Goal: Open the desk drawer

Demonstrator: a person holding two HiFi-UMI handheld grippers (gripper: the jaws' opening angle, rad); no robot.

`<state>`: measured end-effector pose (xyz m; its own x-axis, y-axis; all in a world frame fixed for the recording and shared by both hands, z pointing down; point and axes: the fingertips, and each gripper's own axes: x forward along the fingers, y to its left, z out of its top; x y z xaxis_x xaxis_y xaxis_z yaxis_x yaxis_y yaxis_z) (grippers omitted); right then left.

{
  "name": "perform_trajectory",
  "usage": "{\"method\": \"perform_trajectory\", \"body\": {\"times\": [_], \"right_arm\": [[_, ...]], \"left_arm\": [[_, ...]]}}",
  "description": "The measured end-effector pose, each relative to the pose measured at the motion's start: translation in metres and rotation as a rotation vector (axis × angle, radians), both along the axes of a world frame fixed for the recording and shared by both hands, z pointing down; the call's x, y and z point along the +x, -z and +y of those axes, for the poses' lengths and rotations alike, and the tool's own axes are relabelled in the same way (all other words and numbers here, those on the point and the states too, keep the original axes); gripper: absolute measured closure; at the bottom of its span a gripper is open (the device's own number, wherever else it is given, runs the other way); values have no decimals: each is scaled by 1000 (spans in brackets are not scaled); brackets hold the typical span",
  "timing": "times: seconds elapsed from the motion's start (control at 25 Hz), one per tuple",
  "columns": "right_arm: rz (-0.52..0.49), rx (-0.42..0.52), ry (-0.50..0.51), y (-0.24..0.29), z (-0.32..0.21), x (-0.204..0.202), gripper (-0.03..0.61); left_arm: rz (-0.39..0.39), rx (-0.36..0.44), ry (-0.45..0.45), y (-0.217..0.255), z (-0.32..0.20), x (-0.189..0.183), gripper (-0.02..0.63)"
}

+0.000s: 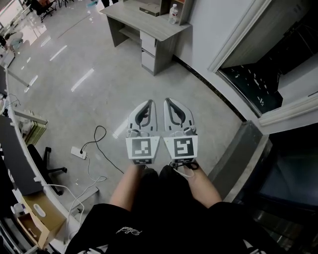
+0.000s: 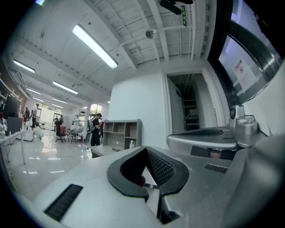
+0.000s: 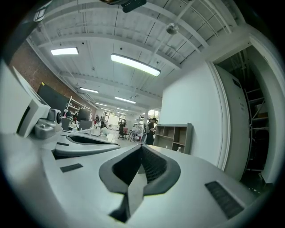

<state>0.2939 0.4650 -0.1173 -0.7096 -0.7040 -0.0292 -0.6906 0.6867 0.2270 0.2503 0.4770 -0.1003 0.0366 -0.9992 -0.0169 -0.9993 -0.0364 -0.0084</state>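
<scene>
The grey desk (image 1: 149,24) stands far ahead at the top of the head view, against the white wall. Its drawer stack (image 1: 148,50) faces me with the fronts flush. My left gripper (image 1: 147,105) and right gripper (image 1: 169,103) are held side by side over bare floor, well short of the desk. Both are shut with nothing between their jaws. In the left gripper view the closed gripper (image 2: 146,153) points level toward the distant desk (image 2: 103,150). The right gripper (image 3: 141,150) looks the same in its own view, closed and empty.
A water bottle (image 1: 173,14) and an open shelf unit (image 2: 121,132) sit on the desk. A power strip with its cable (image 1: 78,152) lies on the floor to the left, near an office chair (image 1: 47,159). A doorway (image 1: 268,74) opens on the right. A person (image 2: 95,129) stands far off.
</scene>
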Motion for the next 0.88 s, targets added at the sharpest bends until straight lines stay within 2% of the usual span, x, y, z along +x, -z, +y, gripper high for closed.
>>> {"method": "perform_trajectory", "body": {"times": [0.28,0.4,0.68,0.88], "right_arm": [[20,-22,-21,-14,-3,-14,572],[20,-66,-24,-19,-17,-14,572],[40,-96,38,-30,-87,-37,572],[31,-93,95,-25,-147,-54,572]], "left_arm": [[33,-3,-15,-7,-5,-21,611],[37,-21,-10,-13,-18,-21,611],[44,-62,71,-31,-80,-51,609],[28,-71,113,-26,-142,-64,611]]}}
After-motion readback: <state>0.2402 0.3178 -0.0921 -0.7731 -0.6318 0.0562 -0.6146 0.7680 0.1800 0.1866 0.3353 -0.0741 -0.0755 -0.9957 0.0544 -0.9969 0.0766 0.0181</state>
